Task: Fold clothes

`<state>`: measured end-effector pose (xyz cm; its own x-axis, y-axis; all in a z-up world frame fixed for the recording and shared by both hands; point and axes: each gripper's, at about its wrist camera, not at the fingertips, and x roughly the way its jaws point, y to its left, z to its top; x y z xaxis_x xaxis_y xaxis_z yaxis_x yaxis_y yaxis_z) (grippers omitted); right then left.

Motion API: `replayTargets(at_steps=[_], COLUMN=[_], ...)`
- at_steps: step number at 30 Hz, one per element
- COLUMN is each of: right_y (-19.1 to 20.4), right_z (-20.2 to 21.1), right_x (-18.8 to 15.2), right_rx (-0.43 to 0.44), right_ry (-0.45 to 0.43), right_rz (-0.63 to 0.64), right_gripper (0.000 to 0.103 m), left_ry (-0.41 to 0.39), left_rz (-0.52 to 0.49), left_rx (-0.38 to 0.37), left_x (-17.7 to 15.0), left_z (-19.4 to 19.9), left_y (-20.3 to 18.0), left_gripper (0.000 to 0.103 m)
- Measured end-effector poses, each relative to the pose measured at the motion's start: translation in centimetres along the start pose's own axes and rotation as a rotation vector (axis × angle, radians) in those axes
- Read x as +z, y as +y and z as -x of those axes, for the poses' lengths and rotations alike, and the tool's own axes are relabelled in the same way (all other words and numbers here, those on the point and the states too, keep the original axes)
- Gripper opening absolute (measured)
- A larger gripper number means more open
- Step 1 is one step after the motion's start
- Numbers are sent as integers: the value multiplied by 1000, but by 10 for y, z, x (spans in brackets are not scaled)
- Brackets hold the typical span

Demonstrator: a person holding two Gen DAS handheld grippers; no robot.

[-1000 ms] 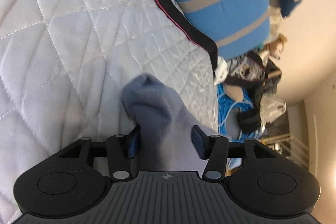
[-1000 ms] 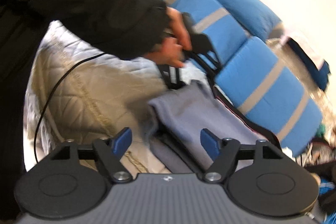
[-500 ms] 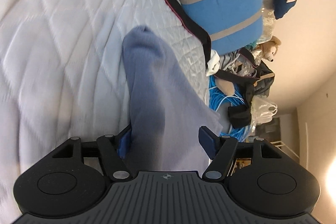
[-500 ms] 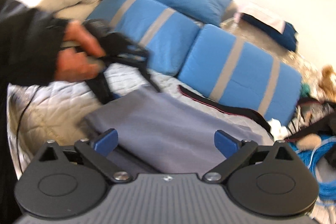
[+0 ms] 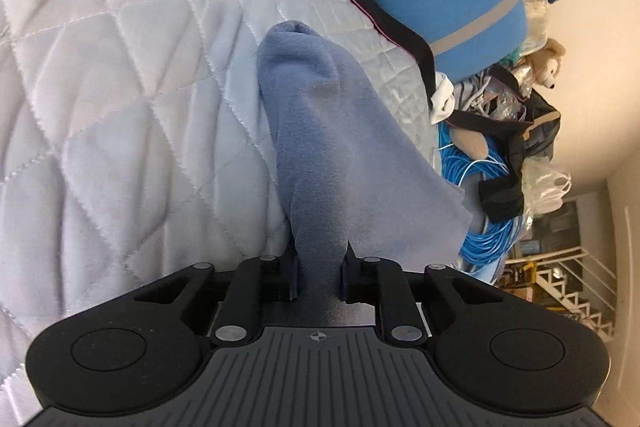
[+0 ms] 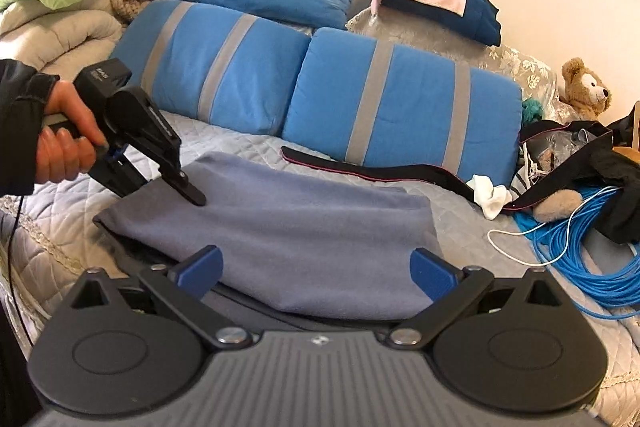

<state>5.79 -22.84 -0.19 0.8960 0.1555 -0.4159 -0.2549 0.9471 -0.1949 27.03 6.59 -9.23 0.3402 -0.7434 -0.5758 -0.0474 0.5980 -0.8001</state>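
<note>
My left gripper point(image 5: 318, 277) pinching the soft grey-blue fleece garment point(image 6: 276, 223) on the white quilted bedspread point(image 5: 120, 87), my right gripper point(image 6: 316, 273) spread wide above its near edge

1. We see one garment point(image 6: 280, 227), a soft grey-blue fleece piece lying on the quilt point(image 5: 120, 107).
2. It is folded over on itself, its upper layer smooth and broad, with a darker layer showing under the near edge.
3. One end is pinched and lifted into a ridge point(image 5: 316, 131), draping toward the bed's edge.
4. It lies just in front of the pillows point(image 6: 400, 107), apart from them.
</note>
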Motion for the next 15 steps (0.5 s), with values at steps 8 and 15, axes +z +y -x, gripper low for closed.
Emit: replayTargets(at_steps=[8,15], right_y=[7,11], right_z=[-8,-12], right_x=[0,0], right_rx=[9,13], right_ry=[39,63], right_rz=[45,67], right_gripper=[103,103], left_ry=[56,56], left_rz=[-137,-129], left_rx=[76,126], left_x=[21,41], left_z=[19,83], left_y=[-12,21], left_gripper=[14,14])
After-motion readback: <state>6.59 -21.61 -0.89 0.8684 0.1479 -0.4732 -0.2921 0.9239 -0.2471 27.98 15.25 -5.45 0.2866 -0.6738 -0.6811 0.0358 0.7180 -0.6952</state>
